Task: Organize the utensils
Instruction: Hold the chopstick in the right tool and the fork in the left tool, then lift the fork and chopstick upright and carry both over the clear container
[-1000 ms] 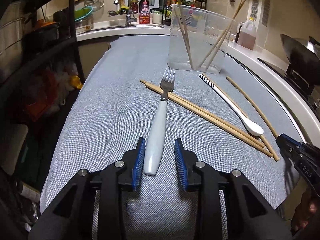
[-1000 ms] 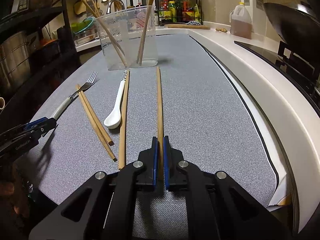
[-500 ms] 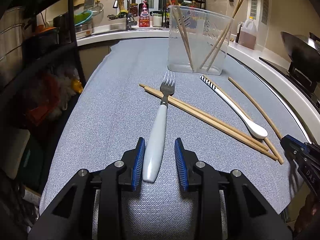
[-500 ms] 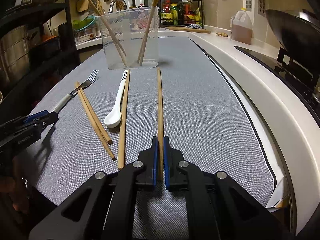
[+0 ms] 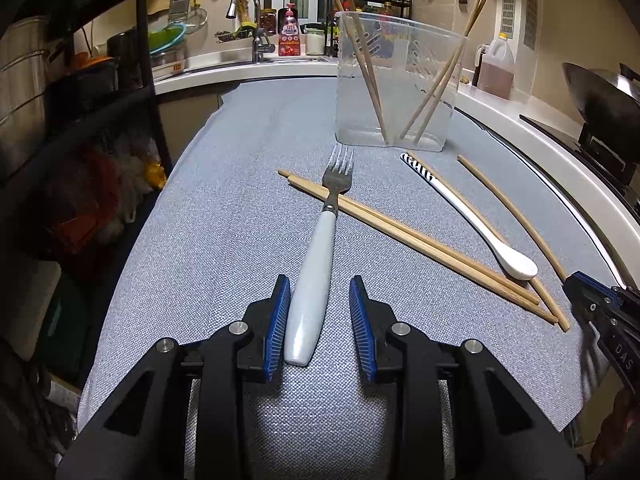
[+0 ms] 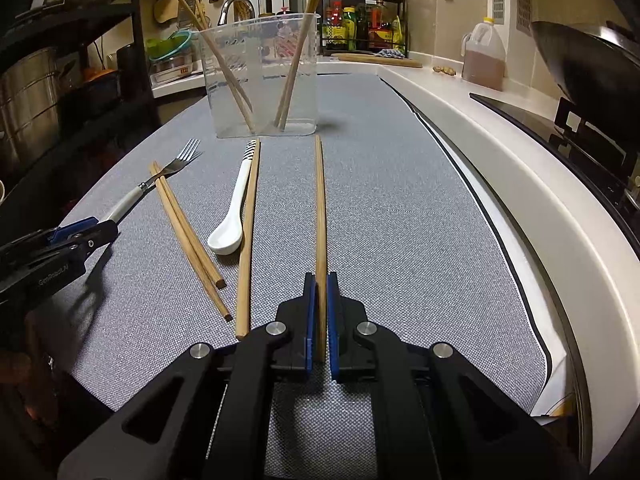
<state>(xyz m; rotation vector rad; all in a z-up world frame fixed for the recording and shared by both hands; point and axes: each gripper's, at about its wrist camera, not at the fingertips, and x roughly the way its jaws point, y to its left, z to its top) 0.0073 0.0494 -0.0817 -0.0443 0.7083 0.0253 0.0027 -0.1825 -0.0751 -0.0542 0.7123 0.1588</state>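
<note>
Right wrist view: our right gripper (image 6: 319, 316) pinches a chopstick (image 6: 320, 208) at its near end, pointing toward the container (image 6: 262, 92).
Handling: we judge it light, stiff.
Left gripper (image 5: 320, 320): jaws apart around the fork (image 5: 316, 264) handle.

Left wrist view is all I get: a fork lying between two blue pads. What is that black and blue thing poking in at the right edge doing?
Observer: That is the right gripper. Its jaws are shut on the near end of a single chopstick.
Operator: Has it grabbed anything else?
Observer: No. The neighbouring chopstick lies outside the jaws, apart to their left.
Operator: What does the clear container hide from me?
Observer: A wooden board lying on the far counter, by a rack of bottles.
</note>
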